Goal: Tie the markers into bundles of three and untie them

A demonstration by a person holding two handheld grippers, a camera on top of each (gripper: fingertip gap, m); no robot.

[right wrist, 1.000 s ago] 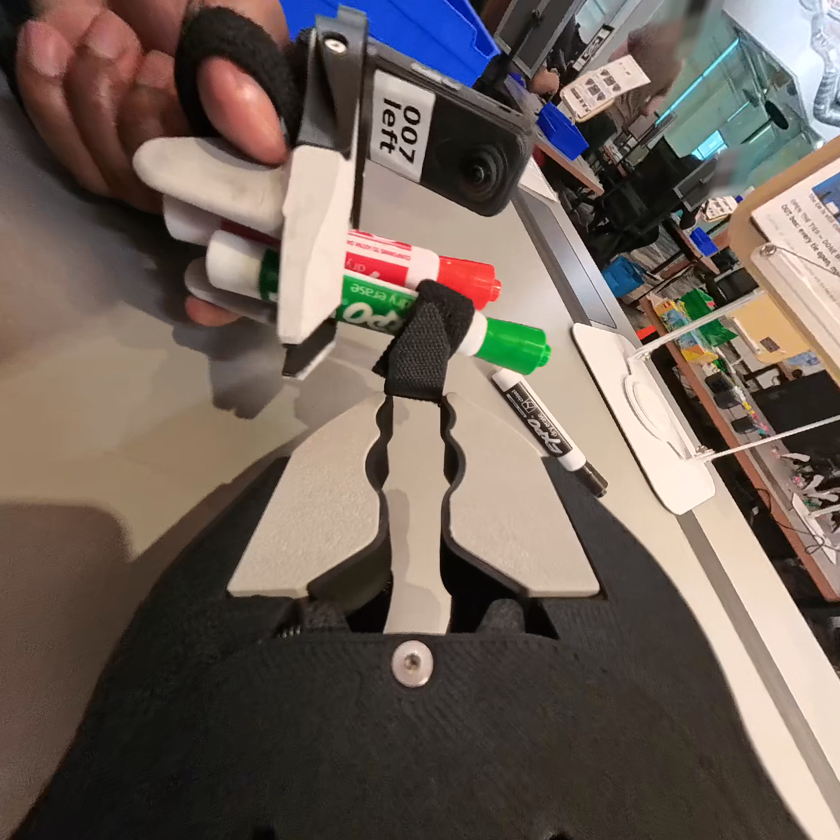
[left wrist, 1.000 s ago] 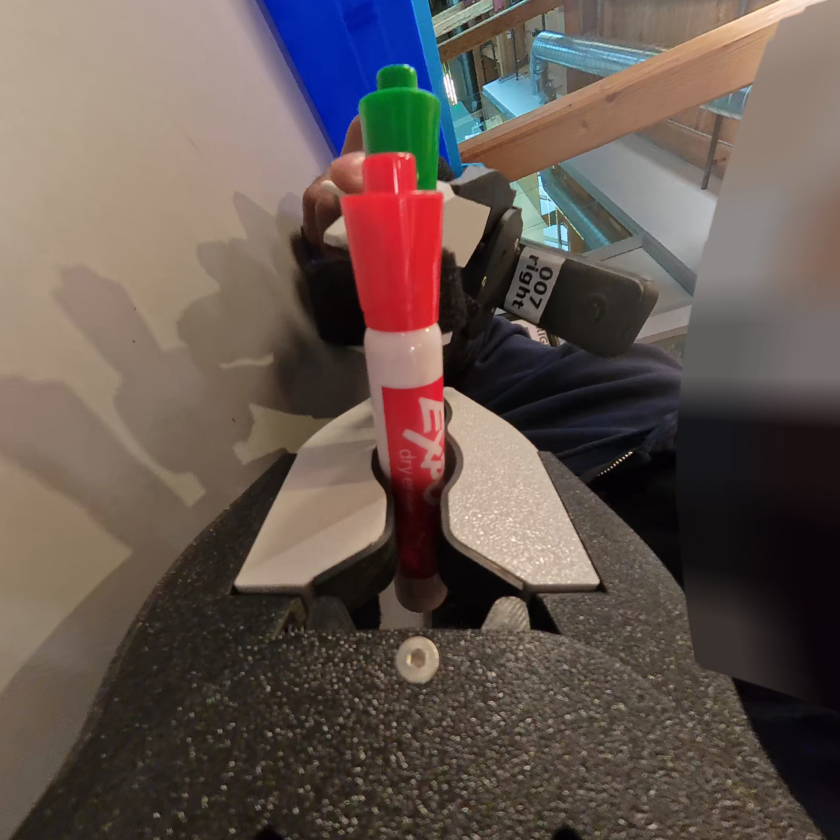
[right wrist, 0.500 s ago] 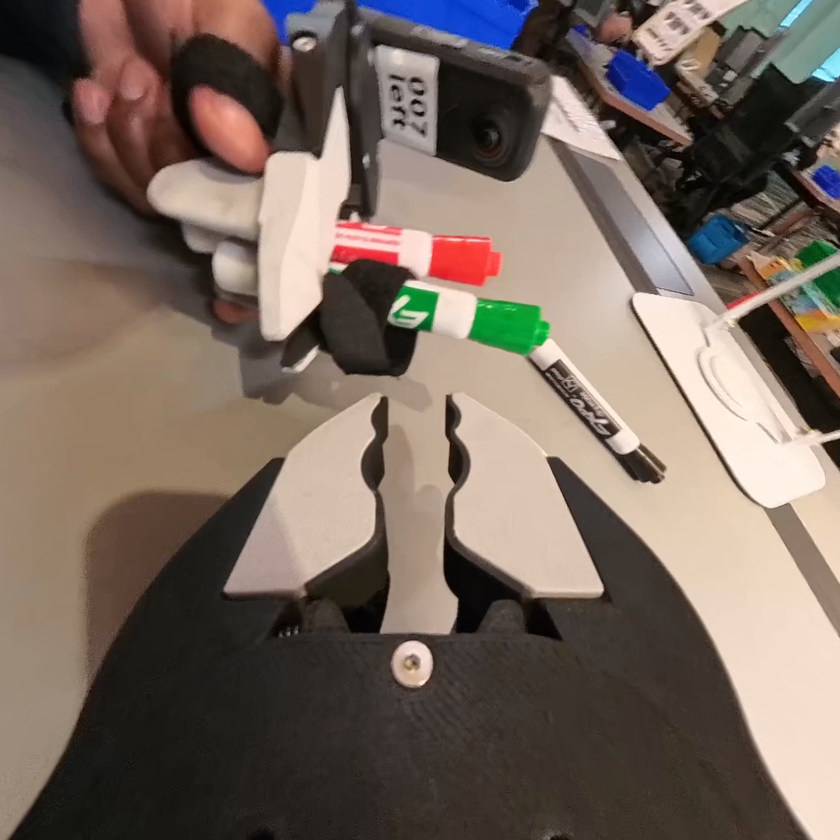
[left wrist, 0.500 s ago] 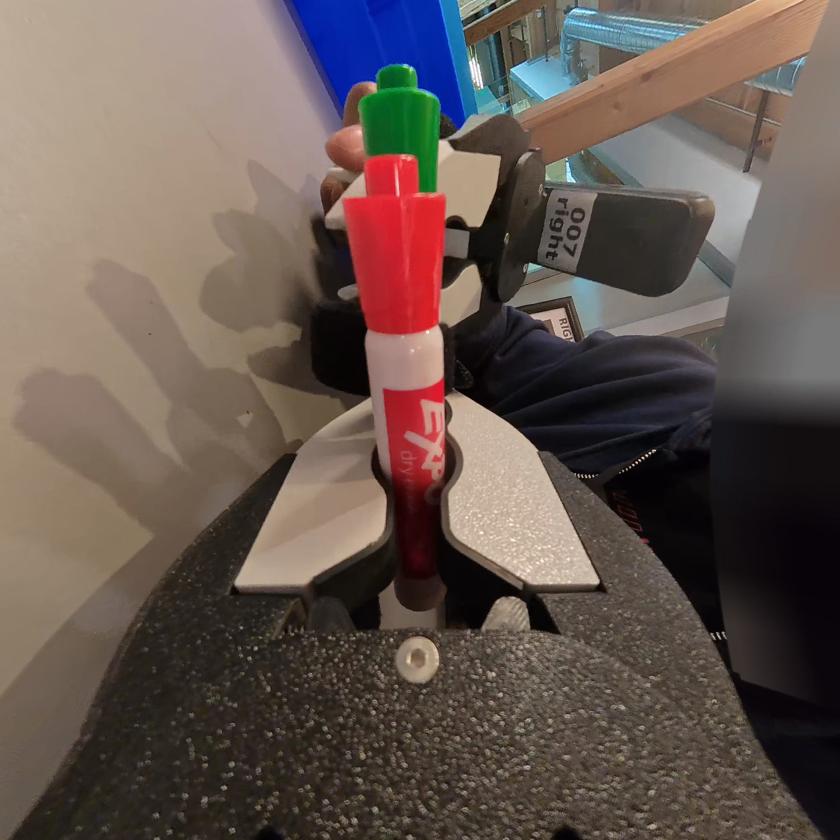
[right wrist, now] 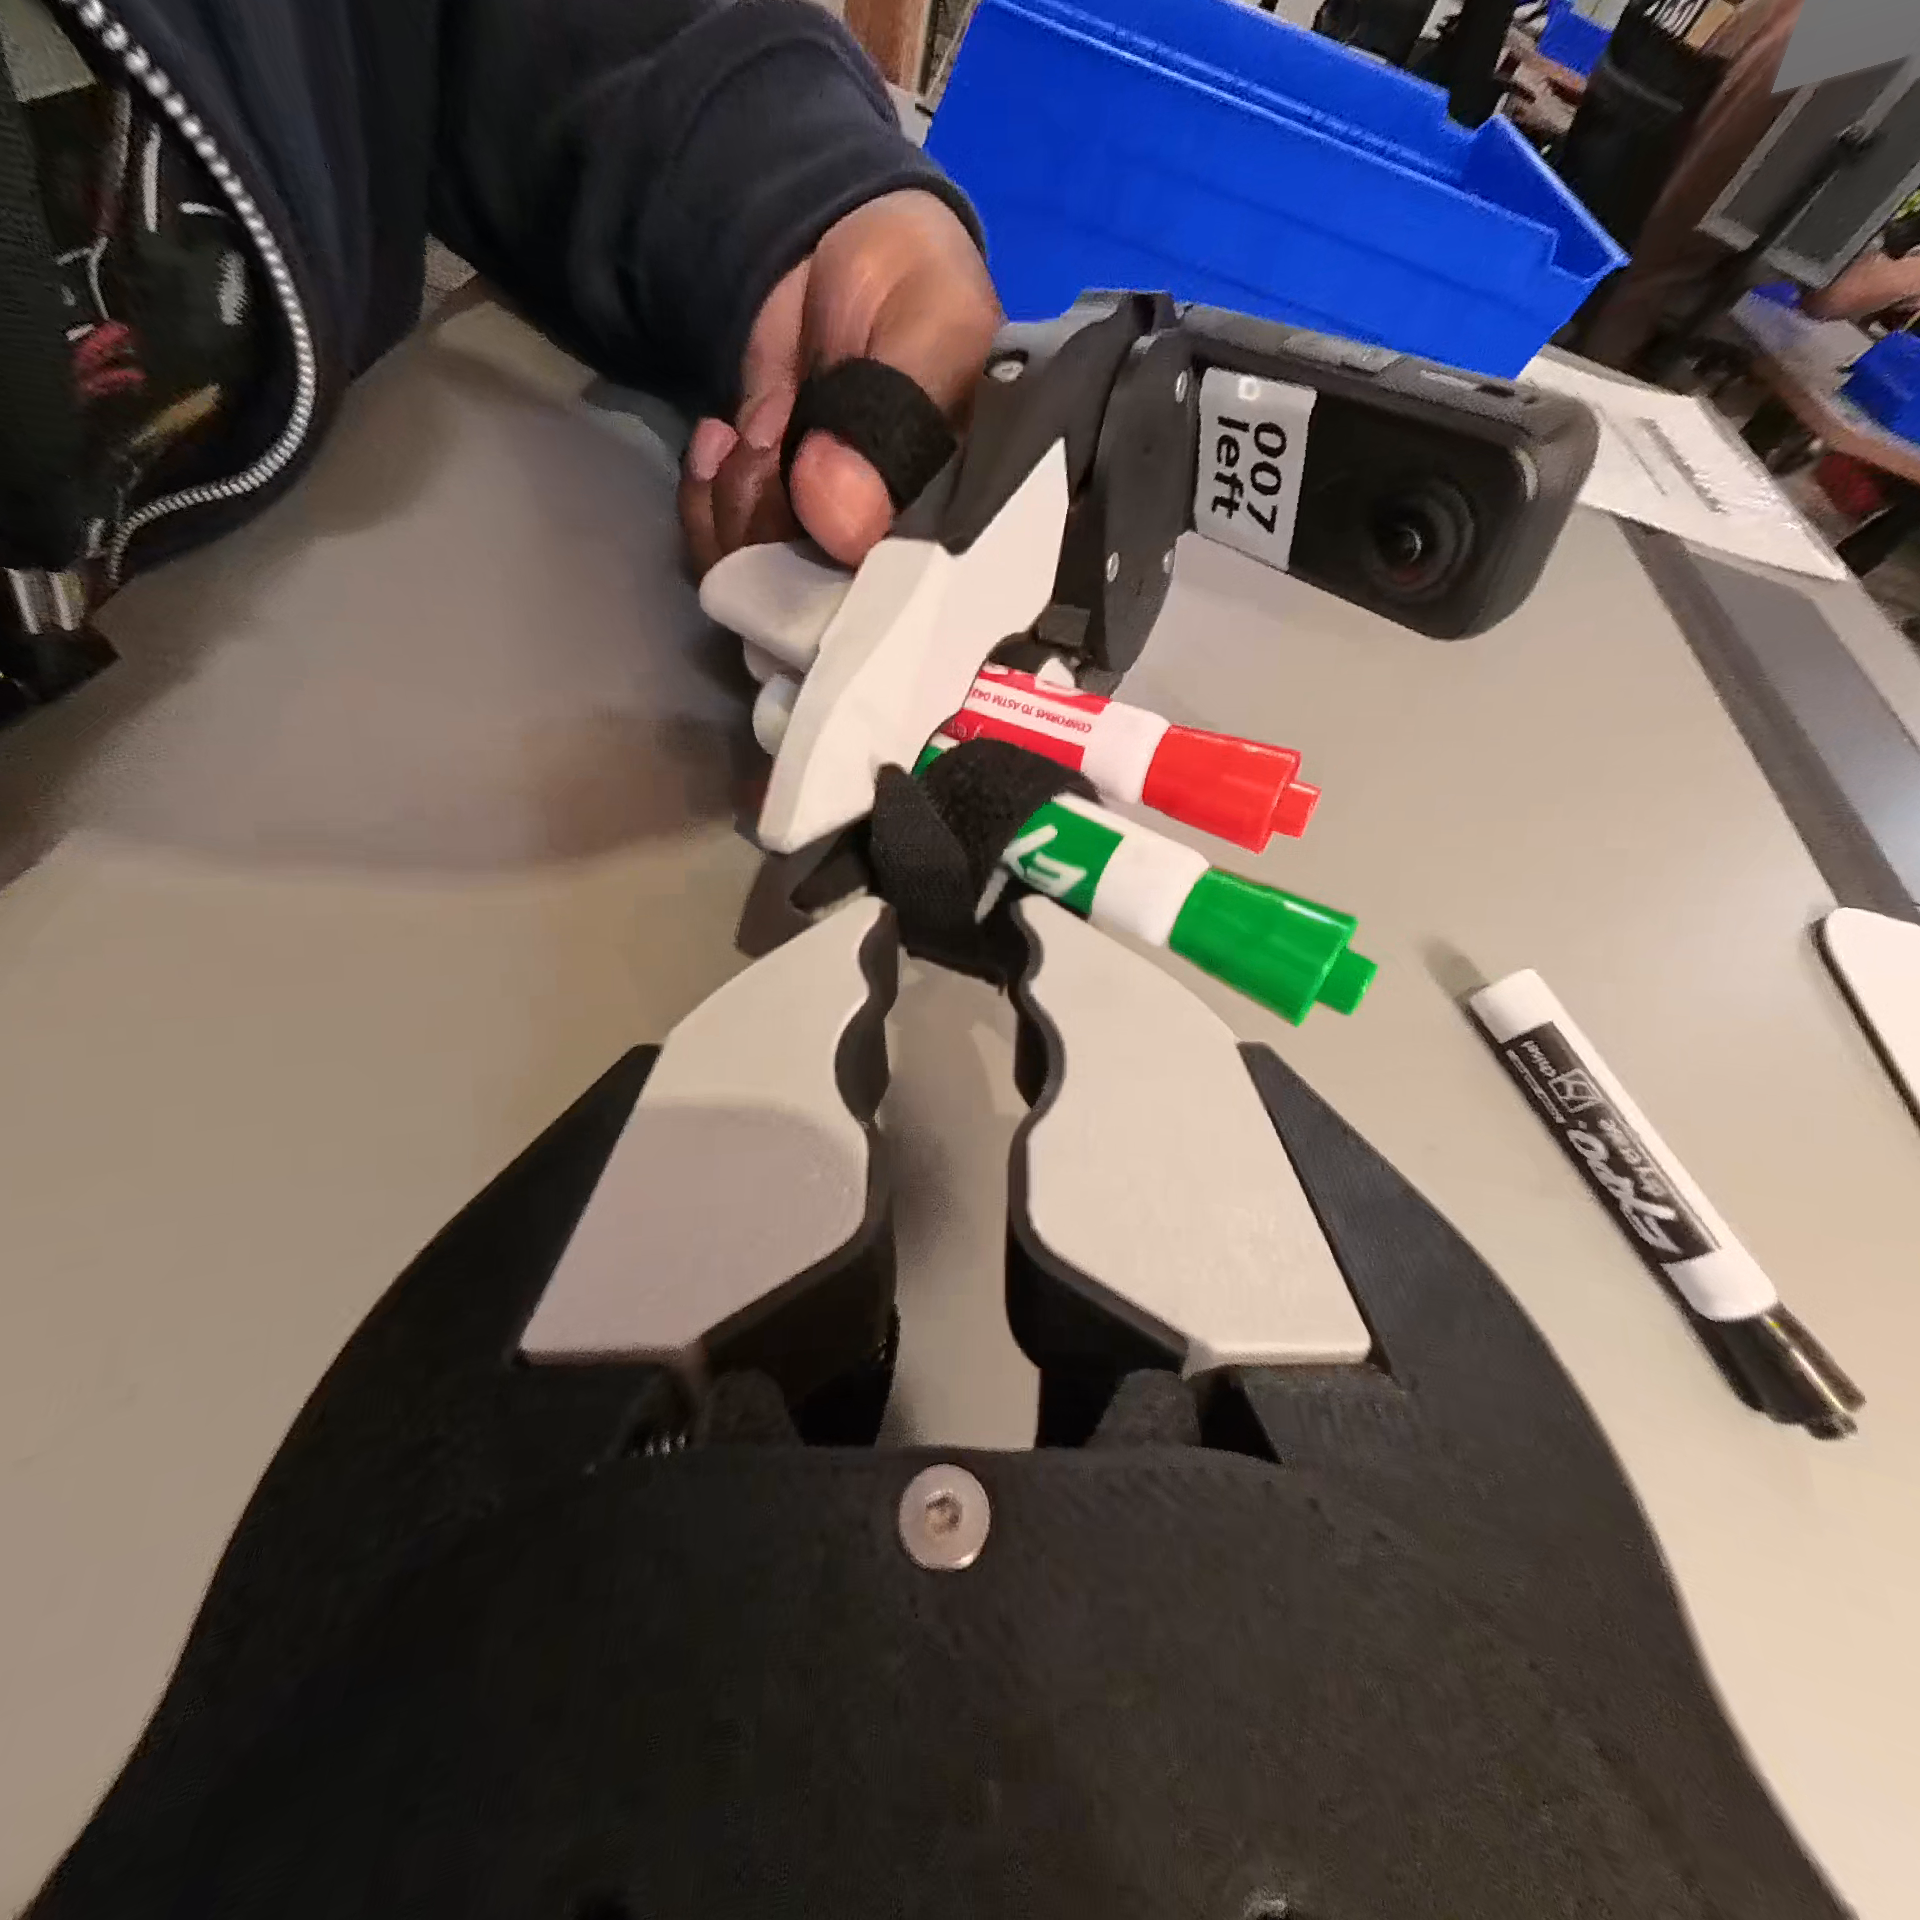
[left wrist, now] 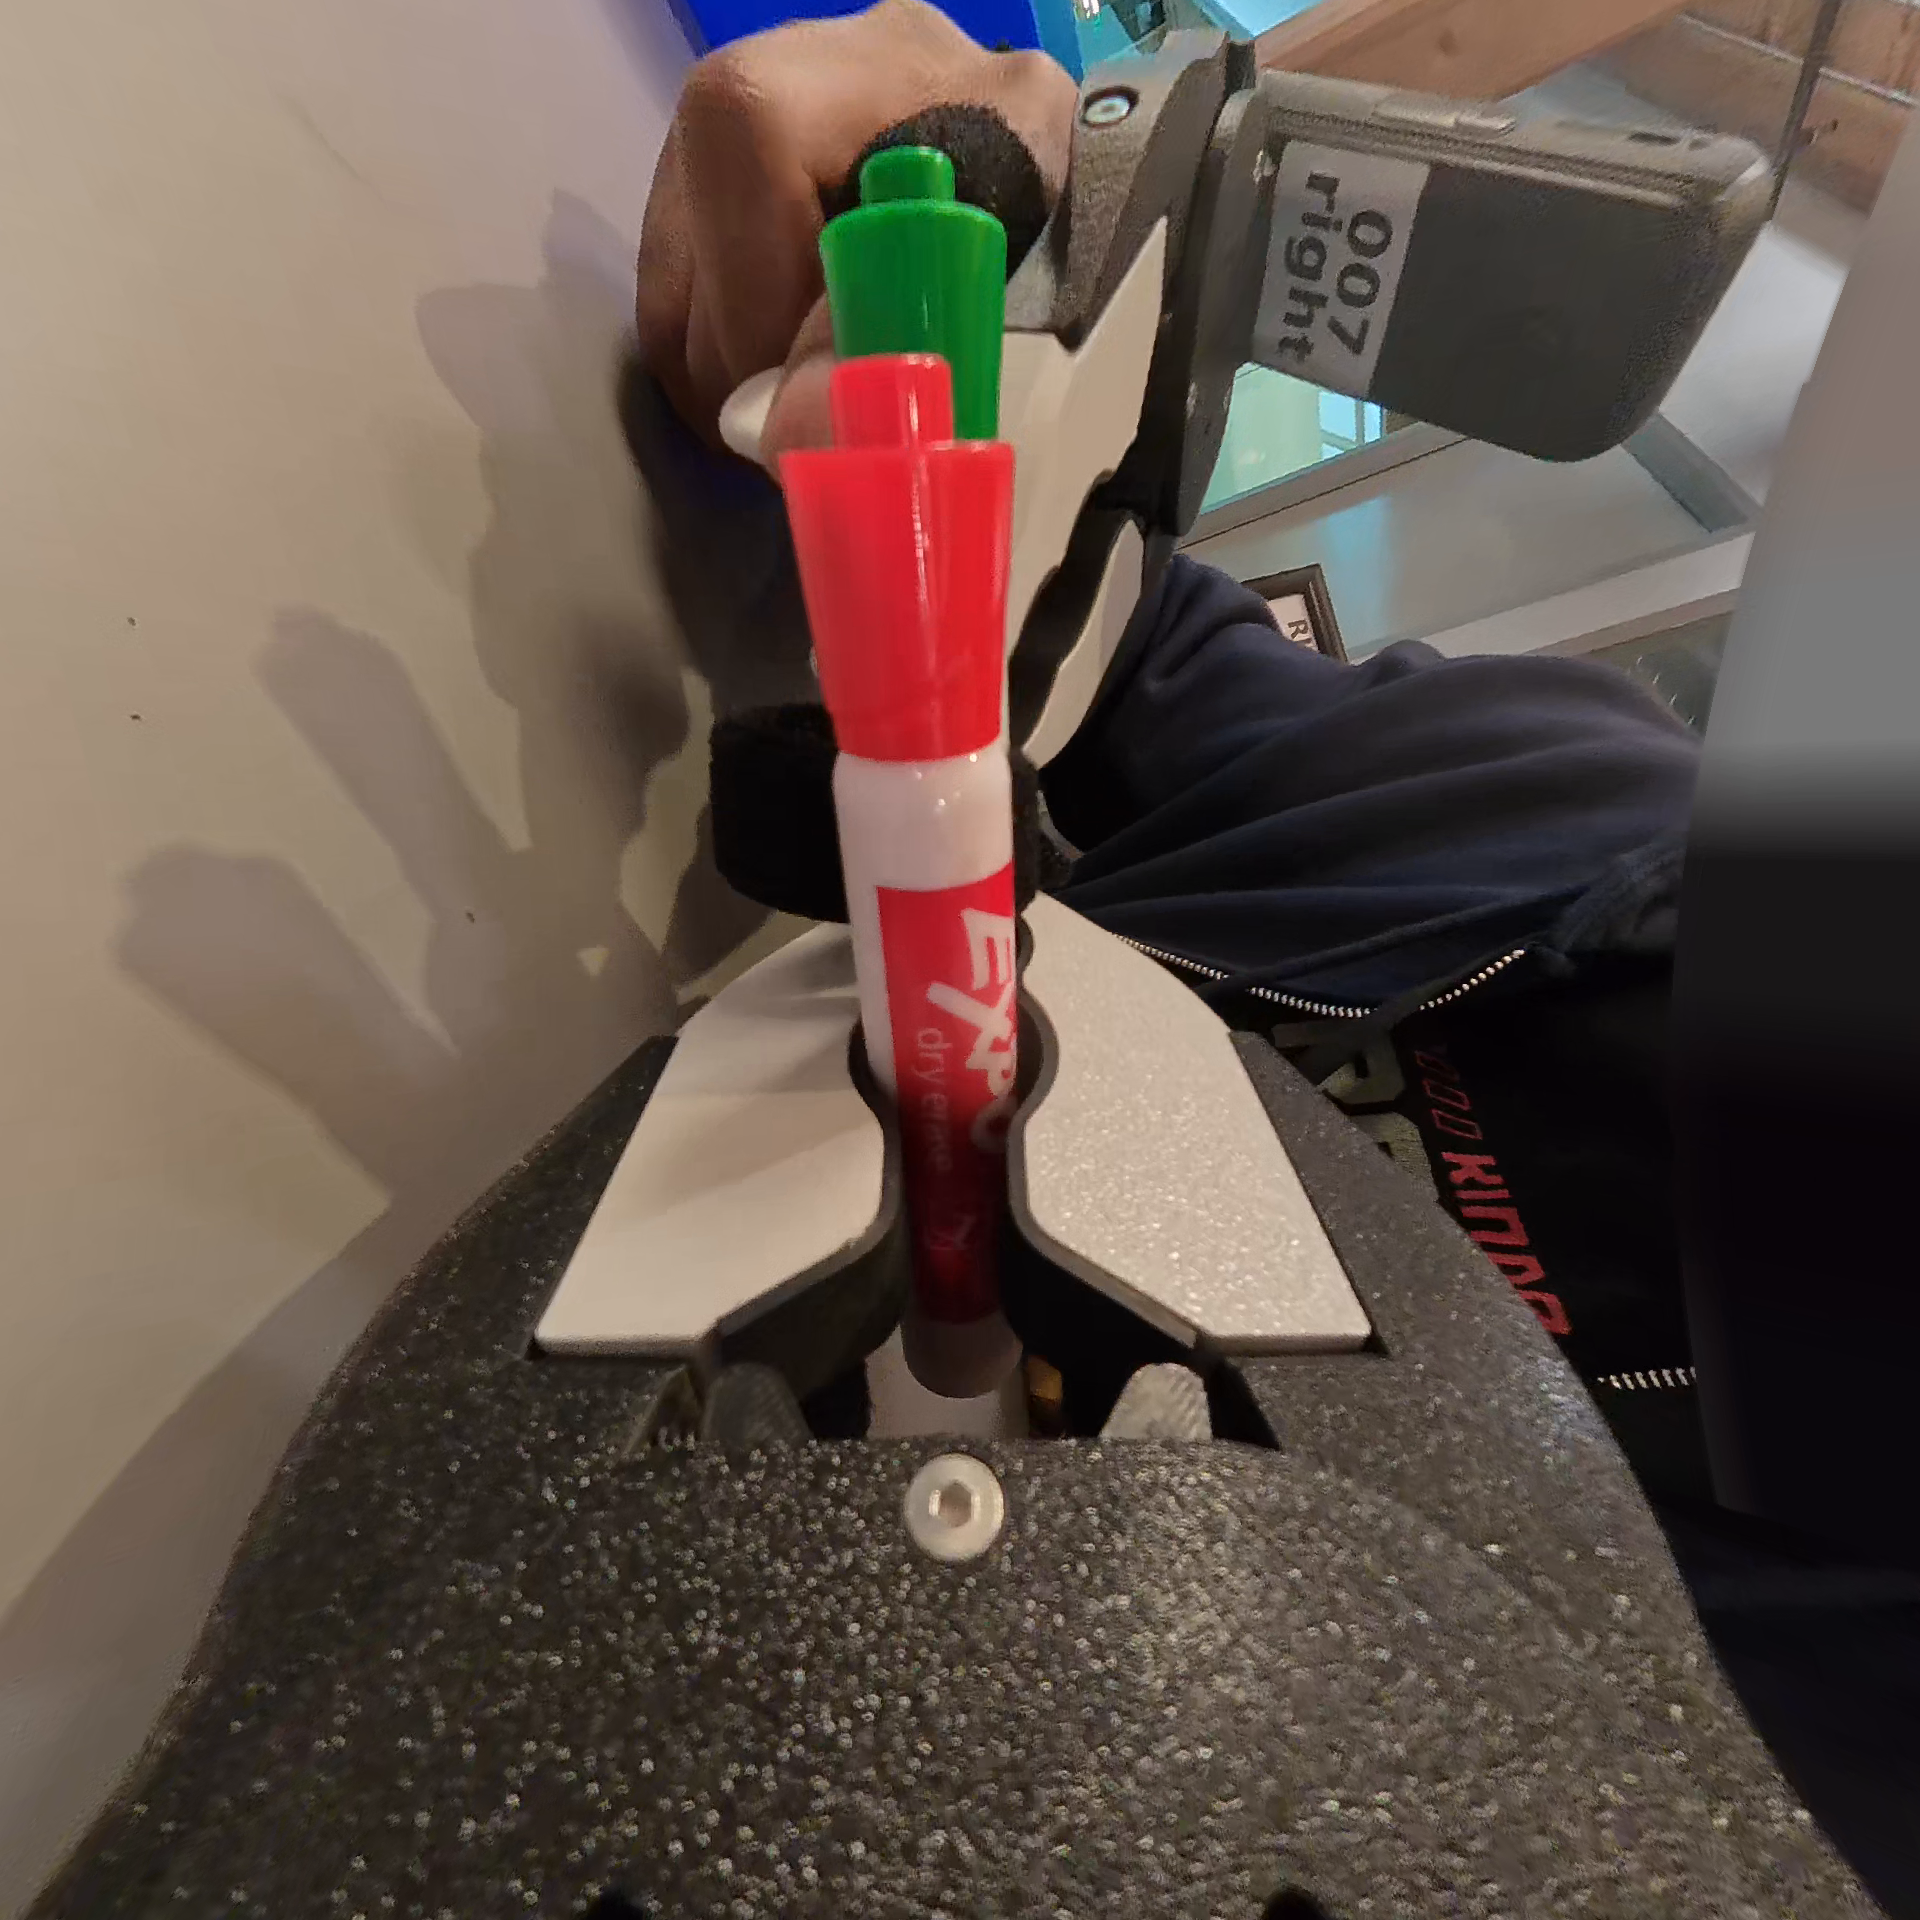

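My left tongs (left wrist: 940,997) are clamped tight on the red-capped white-barrelled dry-erase marker (left wrist: 920,727), w/ the green-capped white-barrelled marker (left wrist: 914,281) right behind it; both stick out fwd past the tips, held up off the worktop. A black fabric hook-and-loop strap (right wrist: 940,862) is looped round the two barrels just ahead of those tongs. My right tongs (right wrist: 951,961) sit at that strap w/ a narrow gap between the fingers, tips on either side of its hanging fold; whether they actually pinch it I can't tell.

The third marker, a black-capped white-barrelled one (right wrist: 1631,1179), lies flat on the worktop to the right, apart from the pair, cap end toward me.

Worktop (right wrist: 364,987) is a smooth pale beige-grey surface, matte, w/ soft shadows of the hands & tongs across it. A flat white rounded plate (right wrist: 1881,987) sits at the right edge, past the black marker. A big blue plastic bin (right wrist: 1247,177) stands at the far side, w/ a sheet of paper (right wrist: 1683,468) lying beyond my left tongs' camera. Behind that the room is cluttered & dim: more blue bins, dark furniture. In the left wrist view, a wooden beam (left wrist: 1455,42) runs across the top, w/ pale surfaces below.
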